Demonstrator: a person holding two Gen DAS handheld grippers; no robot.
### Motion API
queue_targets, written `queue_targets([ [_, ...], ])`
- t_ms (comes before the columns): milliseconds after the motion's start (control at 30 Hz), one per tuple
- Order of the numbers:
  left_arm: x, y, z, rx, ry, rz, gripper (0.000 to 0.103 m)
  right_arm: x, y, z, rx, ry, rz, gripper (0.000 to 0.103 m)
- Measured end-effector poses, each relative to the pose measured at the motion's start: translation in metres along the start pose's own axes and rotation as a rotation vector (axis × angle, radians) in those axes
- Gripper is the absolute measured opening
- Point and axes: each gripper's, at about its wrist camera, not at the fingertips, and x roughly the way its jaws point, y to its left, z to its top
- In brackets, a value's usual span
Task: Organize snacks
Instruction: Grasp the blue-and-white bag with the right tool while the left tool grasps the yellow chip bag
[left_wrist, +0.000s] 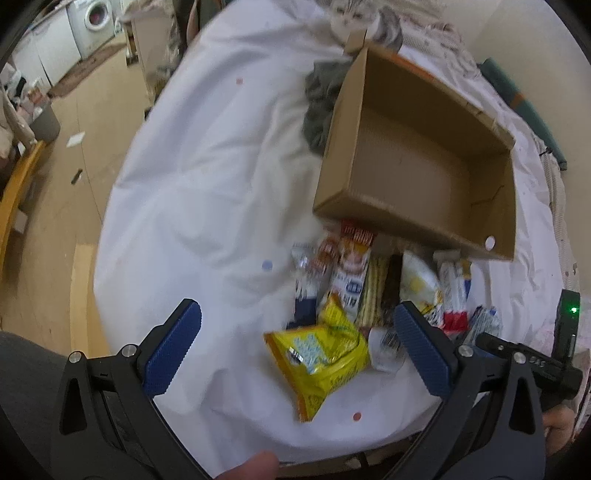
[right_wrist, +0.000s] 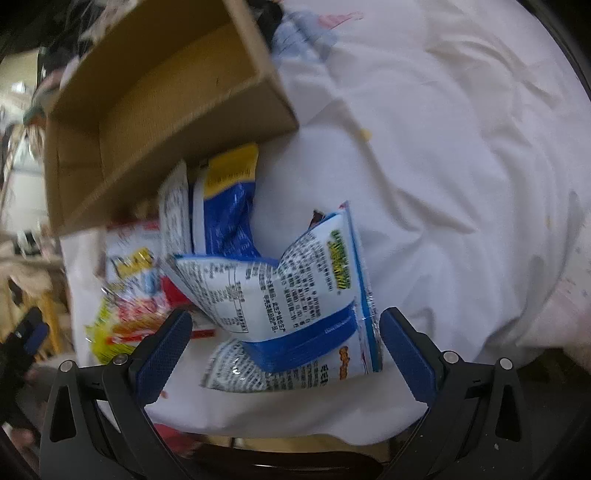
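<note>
Snacks in a loose pile on bed w/ white sheet (left_wrist: 207, 177), just in front of open cardboard box (left_wrist: 424, 155). Box looks empty inside; near wall touches or overhangs top of pile.

L hand-held gripper (left_wrist: 297, 345): jaws spread wide, nothing held. Yellow snack bag (left_wrist: 325, 360) lies directly ahead, in the gap btwn the blue pads but below them – contact can't be confirmed; looks like hovering above. Bag's long axis runs diagonal, near-left to far-right, crumpled top corner toward the pile. Rest of pile (red/white stick packs (left_wrist: 351, 269), dark bar, white pouches) sits beyond the bag, toward box.

R hand-held gripper (right_wrist: 286, 339): also wide open, empty. White-and-blue snack bag (right_wrist: 295, 295), back label up, lies straight ahead, its lower end btwn the pads. Long axis roughly along the finger direction, tilted a bit right. Blue-yellow bag (right_wrist: 229, 206) behind it, nearer box; red/yellow wrappers (right_wrist: 125, 306) off to left.

Judgement: both sides lined up for a pick, each on its own bag. Neither closer to box by much. Box lies fwd-right of L, fwd-left of R. R bag puffy, slick film – may slip if pinched across the air-filled belly; edge seam safer. L bag already creased, easier pinch.
</note>
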Motion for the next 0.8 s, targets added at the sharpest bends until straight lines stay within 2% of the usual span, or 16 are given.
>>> queue_targets([
  [67, 0.008, 0.001, -0.009, -0.021, 0.029, 0.007, 0.103, 0.009, 0.003, -0.002, -0.014, 0.002, -0.075, 0.102],
  [100, 0.013, 0.000, -0.012, -0.023, 0.048, 0.008, 0.103, 0.012, 0.003, -0.002, -0.011, 0.008, -0.080, 0.099],
  [133, 0.019, -0.002, -0.015, -0.021, 0.071, 0.006, 0.103, 0.012, 0.005, -0.002, -0.019, 0.009, -0.076, 0.090],
  [167, 0.024, -0.004, -0.018, -0.015, 0.093, 0.003, 0.103, 0.012, 0.007, -0.002, -0.029, 0.006, -0.080, 0.090],
  [200, 0.032, -0.008, -0.023, -0.008, 0.121, 0.001, 0.103, 0.010, 0.009, -0.003, -0.034, 0.001, -0.088, 0.083],
  [233, 0.037, -0.011, -0.027, -0.001, 0.137, 0.003, 0.103, 0.009, 0.011, -0.005, -0.042, -0.003, -0.081, 0.065],
  [267, 0.041, -0.014, -0.031, 0.008, 0.148, 0.007, 0.103, 0.009, 0.013, -0.004, -0.045, 0.002, -0.065, 0.061],
  [367, 0.053, -0.020, -0.038, 0.012, 0.175, 0.013, 0.095, 0.002, 0.017, -0.010, -0.057, -0.028, -0.053, 0.056],
  [433, 0.059, -0.023, -0.040, 0.023, 0.188, 0.019, 0.081, -0.009, 0.023, -0.015, -0.062, -0.056, -0.030, 0.054],
  [467, 0.062, -0.023, -0.041, 0.025, 0.192, 0.019, 0.078, -0.014, 0.024, -0.019, -0.061, -0.068, -0.023, 0.053],
  [633, 0.063, -0.020, -0.044, 0.009, 0.207, -0.048, 0.047, -0.042, 0.028, -0.031, -0.049, -0.156, 0.044, 0.053],
  [733, 0.057, -0.019, -0.051, 0.026, 0.222, -0.079, 0.040, -0.059, 0.024, -0.033, -0.033, -0.185, 0.101, 0.053],
  [800, 0.043, -0.016, -0.054, 0.036, 0.192, -0.073, 0.039, -0.070, 0.018, -0.031, -0.039, -0.213, 0.120, 0.053],
])
